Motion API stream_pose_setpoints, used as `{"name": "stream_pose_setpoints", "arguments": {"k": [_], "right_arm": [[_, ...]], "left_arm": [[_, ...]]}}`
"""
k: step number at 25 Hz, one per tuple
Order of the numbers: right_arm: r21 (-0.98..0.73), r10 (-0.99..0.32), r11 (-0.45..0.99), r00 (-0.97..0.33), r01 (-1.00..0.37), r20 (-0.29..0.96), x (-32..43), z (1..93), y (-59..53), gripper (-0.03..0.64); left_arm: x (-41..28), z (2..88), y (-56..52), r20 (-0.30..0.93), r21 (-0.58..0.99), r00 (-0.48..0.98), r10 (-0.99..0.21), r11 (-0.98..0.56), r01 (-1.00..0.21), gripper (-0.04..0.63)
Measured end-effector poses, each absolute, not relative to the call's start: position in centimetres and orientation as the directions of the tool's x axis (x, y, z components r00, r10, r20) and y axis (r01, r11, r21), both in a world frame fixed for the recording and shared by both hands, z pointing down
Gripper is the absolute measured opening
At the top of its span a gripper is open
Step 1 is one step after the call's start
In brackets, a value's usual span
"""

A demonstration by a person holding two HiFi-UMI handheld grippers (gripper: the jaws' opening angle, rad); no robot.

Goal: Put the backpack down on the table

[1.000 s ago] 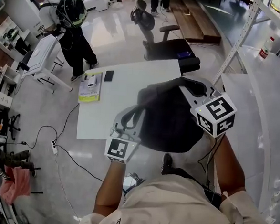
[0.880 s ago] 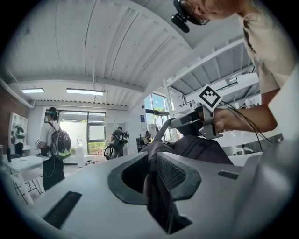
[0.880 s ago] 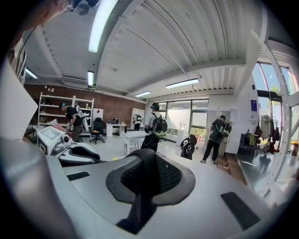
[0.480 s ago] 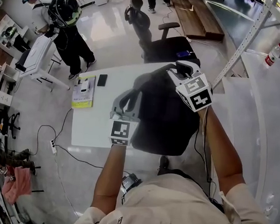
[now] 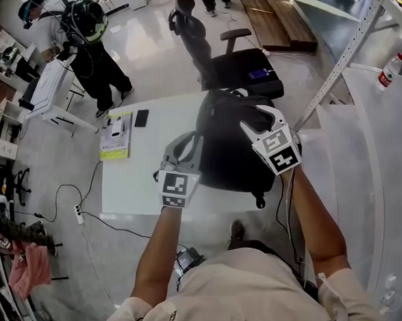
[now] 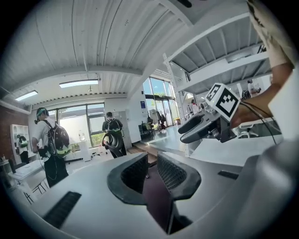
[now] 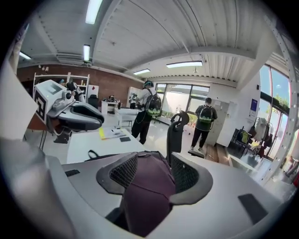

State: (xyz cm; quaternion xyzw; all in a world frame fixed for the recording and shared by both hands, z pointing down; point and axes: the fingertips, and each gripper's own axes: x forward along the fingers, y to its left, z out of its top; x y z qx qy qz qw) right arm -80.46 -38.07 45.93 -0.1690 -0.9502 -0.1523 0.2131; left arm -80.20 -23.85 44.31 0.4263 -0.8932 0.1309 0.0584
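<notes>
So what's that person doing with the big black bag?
A person is putting a backpack down on the white table, using a gripper in each hand. The backpack already lies on the table. The left gripper is clamped on its side. The right gripper has its jaws opening, with the backpack between them.

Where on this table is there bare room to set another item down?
The table is bare between the yellow booklet and phone near its left edge and the backpack, and along the near edge in front of the booklet. The right half is crowded: the backpack covers it.
</notes>
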Motion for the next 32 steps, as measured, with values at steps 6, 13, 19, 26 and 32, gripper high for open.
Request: {"name": "stream_pose_setpoints", "arguments": {"k": [6, 13, 19, 26, 32], "right_arm": [[0.199, 0.272, 0.903, -0.865, 0.381, 0.421, -78.1, 44.6, -37.2, 0.206], [0.213, 0.280, 0.905, -0.893, 0.368, 0.351, -75.0, 41.3, -35.3, 0.204], [0.212, 0.287, 0.910, -0.911, 0.356, 0.298, -71.0, 38.2, -30.8, 0.063], [0.229, 0.276, 0.914, -0.928, 0.334, 0.252, -66.3, 36.1, -23.9, 0.031], [0.265, 0.286, 0.899, -0.925, 0.350, 0.251, -60.8, 35.3, -16.7, 0.029]], "left_arm": [[-78.2, 43.1, -23.2, 0.194, -0.175, -0.614, -0.765, 0.589, -0.789, 0.066], [-76.0, 38.9, -20.8, 0.121, -0.186, -0.599, -0.791, 0.575, -0.797, 0.066], [-72.5, 35.2, -16.2, 0.063, -0.185, -0.586, -0.808, 0.568, -0.802, 0.066], [-68.0, 34.0, -8.9, 0.022, -0.184, -0.569, -0.822, 0.556, -0.811, 0.066], [-62.8, 32.4, -2.0, -0.008, -0.209, -0.551, -0.835, 0.540, -0.815, 0.060]]}}
